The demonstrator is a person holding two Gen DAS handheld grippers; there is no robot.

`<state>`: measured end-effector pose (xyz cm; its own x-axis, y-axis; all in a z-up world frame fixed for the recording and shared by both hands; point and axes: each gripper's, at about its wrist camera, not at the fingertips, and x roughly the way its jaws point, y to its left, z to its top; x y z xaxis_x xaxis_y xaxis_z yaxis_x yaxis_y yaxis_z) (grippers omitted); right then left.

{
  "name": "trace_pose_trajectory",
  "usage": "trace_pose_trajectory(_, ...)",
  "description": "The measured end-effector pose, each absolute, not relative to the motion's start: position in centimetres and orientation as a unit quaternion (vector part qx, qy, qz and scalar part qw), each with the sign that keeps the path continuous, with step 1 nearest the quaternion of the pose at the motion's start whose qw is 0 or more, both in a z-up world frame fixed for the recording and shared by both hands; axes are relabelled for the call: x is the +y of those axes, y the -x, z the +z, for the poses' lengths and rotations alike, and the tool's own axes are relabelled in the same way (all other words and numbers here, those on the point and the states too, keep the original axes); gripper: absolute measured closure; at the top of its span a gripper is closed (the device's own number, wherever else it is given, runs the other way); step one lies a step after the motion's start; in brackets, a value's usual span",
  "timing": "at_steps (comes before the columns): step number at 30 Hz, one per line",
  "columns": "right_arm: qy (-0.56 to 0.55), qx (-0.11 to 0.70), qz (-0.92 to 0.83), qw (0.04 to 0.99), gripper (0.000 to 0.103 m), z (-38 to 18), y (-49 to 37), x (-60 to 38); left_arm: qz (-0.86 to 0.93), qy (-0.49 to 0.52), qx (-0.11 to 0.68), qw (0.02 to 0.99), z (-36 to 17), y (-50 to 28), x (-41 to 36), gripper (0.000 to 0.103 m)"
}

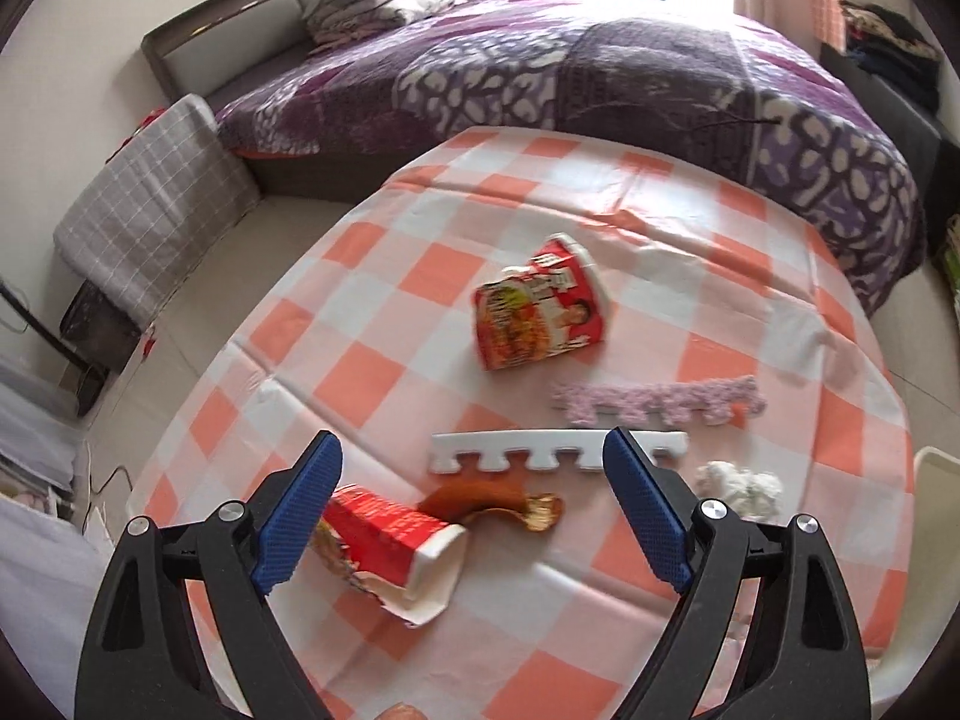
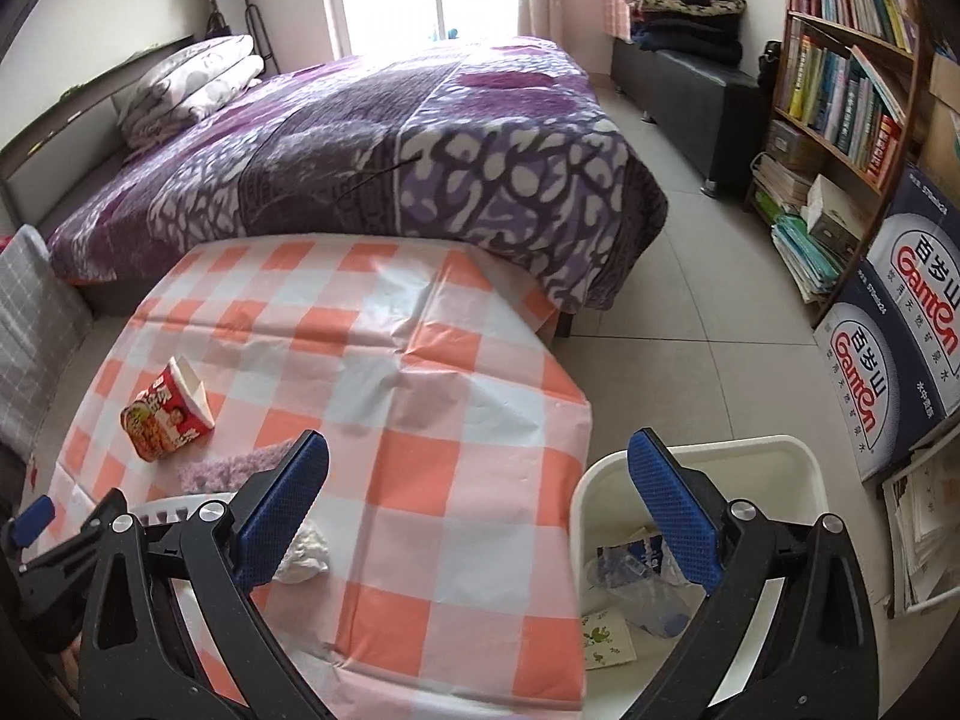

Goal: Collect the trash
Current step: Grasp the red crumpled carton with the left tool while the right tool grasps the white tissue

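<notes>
Still spread over the checked worktop: two crushed red noodle cups, a white foam strip and a lilac one, a brown peel, a crumpled tissue. Already dropped in the white bin just beside the worktop's edge: a clear plastic bottle, some wrappers and paper, so judged partly done, most of it left. Hung wide open and empty, both the left claw over the nearer cup and peel, and the right claw between worktop corner and bin.
</notes>
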<state>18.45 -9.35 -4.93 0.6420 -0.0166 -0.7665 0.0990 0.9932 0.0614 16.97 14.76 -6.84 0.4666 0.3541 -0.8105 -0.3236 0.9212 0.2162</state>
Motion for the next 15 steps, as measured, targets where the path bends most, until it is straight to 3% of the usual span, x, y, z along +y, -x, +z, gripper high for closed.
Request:
trace_pose_trajectory(9,0.014,0.441,0.035,0.897,0.007,-7.4,-18.6,-2.4,0.290,0.182,0.544,0.766,-10.4,-15.0,25.9,0.017)
trace_pose_trajectory(15,0.050,0.478,0.097,0.871,0.007,-10.0,-19.5,1.1,0.260,0.309,0.560,0.723,-12.5,-13.8,28.7,0.017)
